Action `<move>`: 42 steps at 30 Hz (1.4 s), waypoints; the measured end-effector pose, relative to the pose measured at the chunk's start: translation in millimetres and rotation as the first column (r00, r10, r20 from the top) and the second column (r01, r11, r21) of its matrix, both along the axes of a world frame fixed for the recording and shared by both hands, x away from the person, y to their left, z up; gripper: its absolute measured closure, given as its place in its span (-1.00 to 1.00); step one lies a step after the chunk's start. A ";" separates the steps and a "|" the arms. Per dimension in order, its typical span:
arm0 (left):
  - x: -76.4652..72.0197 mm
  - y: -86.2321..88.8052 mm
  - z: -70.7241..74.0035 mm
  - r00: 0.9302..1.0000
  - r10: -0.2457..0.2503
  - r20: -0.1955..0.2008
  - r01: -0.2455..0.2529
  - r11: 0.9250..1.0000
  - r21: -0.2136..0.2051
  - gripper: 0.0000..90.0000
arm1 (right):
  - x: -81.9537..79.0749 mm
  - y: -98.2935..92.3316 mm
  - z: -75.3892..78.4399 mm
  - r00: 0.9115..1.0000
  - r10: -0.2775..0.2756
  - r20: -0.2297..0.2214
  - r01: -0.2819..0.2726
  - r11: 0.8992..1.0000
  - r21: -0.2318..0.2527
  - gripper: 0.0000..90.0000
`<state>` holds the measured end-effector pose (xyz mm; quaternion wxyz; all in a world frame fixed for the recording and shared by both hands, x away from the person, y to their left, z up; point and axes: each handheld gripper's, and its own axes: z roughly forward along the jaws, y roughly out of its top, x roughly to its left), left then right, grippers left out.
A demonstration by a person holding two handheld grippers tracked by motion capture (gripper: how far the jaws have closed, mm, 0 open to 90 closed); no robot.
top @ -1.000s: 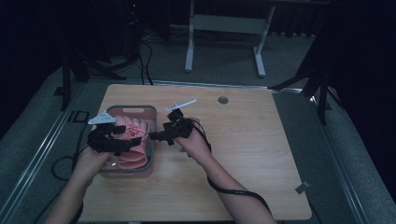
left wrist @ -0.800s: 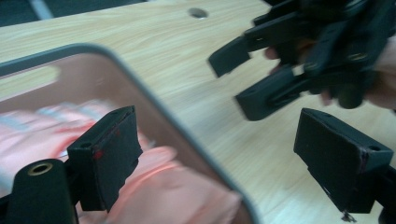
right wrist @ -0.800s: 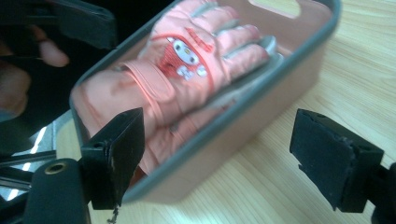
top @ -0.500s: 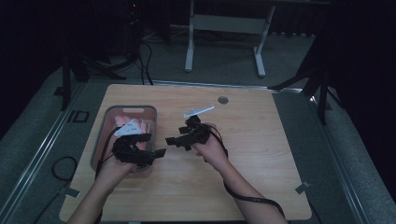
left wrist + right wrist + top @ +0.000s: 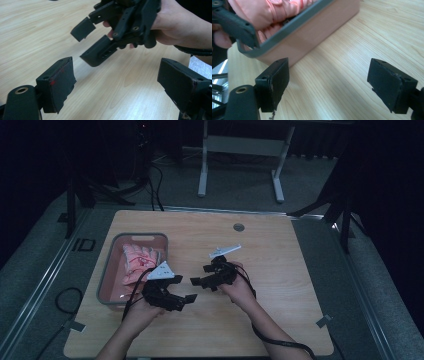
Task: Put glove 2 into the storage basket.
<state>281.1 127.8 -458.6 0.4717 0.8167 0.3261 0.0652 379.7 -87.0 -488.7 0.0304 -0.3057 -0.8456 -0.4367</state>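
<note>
Two spread, empty claws, left claw (image 5: 186, 298) facing right claw (image 5: 197, 281), pink-cloth-filled basket (image 5: 106, 275) beside, bare table (image 5: 280, 270) between.

We see a table (image 5: 280, 270) of pale, smooth wood grain, a matt plastic bin (image 5: 317, 27) with a grey rim, soft pink cloth (image 5: 274, 10) inside, and matt black gripper pads (image 5: 390, 83), scuffed.

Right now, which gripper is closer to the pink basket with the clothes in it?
The left. The left gripper is right beside the pink basket, at its near right corner. The right gripper is farther right, over bare table, its open jaws aimed toward the basket.
</note>
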 end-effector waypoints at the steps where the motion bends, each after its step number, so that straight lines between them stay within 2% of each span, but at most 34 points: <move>1: -1.0 -3.3 -1.4 1.000 -0.011 0.002 0.011 1.000 0.005 -0.68 | -0.9 -2.3 -1.8 1.000 -0.004 0.002 0.004 1.000 -0.001 -0.60; 3: -2.6 -9.5 -4.7 1.000 -0.028 -0.003 0.028 1.000 0.006 -0.68 | -2.0 -6.9 -5.7 1.000 -0.007 0.001 0.007 1.000 -0.005 -0.61; 6: -4.8 -17.5 -10.1 0.999 -0.044 0.007 0.044 0.999 0.029 -0.68 | -3.9 -14.2 -11.3 1.000 -0.014 0.004 0.014 1.000 -0.006 -0.60; 7: -5.4 -19.5 -11.9 0.999 -0.051 0.007 0.051 0.998 0.034 -0.68 | -5.2 -20.1 -15.3 1.000 -0.015 0.018 0.015 1.000 -0.002 -0.60; 11: -7.2 -24.5 -17.3 0.998 -0.065 -0.002 0.065 0.997 0.041 -0.68 | -5.6 -24.9 -18.2 1.000 -0.018 0.017 0.018 1.000 -0.003 -0.61; 12: -8.6 -29.5 -24.0 0.997 -0.079 -0.011 0.079 0.996 0.046 -0.68 | -6.0 -32.0 -23.6 1.000 -0.031 0.008 0.031 1.000 -0.006 -0.61; 13: -8.6 -29.5 -24.0 0.997 -0.079 -0.011 0.079 0.996 0.046 -0.68 | -6.4 -34.0 -25.5 0.999 -0.034 0.008 0.034 0.999 -0.009 -0.61; 23: -13.7 -47.1 -46.2 0.991 -0.131 -0.023 0.132 0.989 0.072 -0.68 | -9.6 -48.8 -46.1 0.999 -0.046 -0.020 0.046 0.999 -0.027 -0.62; 29: -15.7 -54.3 -57.7 0.987 -0.158 -0.020 0.159 0.984 0.081 -0.68 | -12.3 -53.6 -52.7 0.998 -0.052 -0.017 0.052 0.998 -0.038 -0.62; 31: -16.9 -57.0 -62.0 0.986 -0.167 -0.021 0.168 0.983 0.080 -0.68 | -14.5 -55.5 -54.3 0.998 -0.058 -0.007 0.057 0.997 -0.051 -0.62; 34: -17.8 -60.0 -66.6 0.985 -0.169 -0.024 0.170 0.980 0.104 -0.68 | -17.9 -57.6 -55.6 0.998 -0.058 0.010 0.058 0.996 -0.061 -0.62; 36: -17.9 -60.9 -69.1 0.985 -0.170 -0.028 0.172 0.980 0.100 -0.68 | -20.1 -58.8 -56.1 0.998 -0.050 0.022 0.052 0.997 -0.064 -0.62; 40: -18.8 -61.8 -73.5 0.984 -0.176 -0.021 0.177 0.979 0.098 -0.68 | -22.8 -60.6 -57.2 0.998 -0.045 0.046 0.049 0.996 -0.077 -0.63; 41: -19.6 -62.2 -75.9 0.983 -0.185 -0.014 0.186 0.977 0.107 -0.68 | -23.8 -61.4 -57.8 0.998 -0.044 0.055 0.048 0.996 -0.082 -0.63; 42: -20.0 -62.3 -76.6 0.982 -0.188 -0.009 0.188 0.976 0.109 -0.68 | -24.7 -62.7 -59.2 0.997 -0.036 0.066 0.043 0.994 -0.101 -0.63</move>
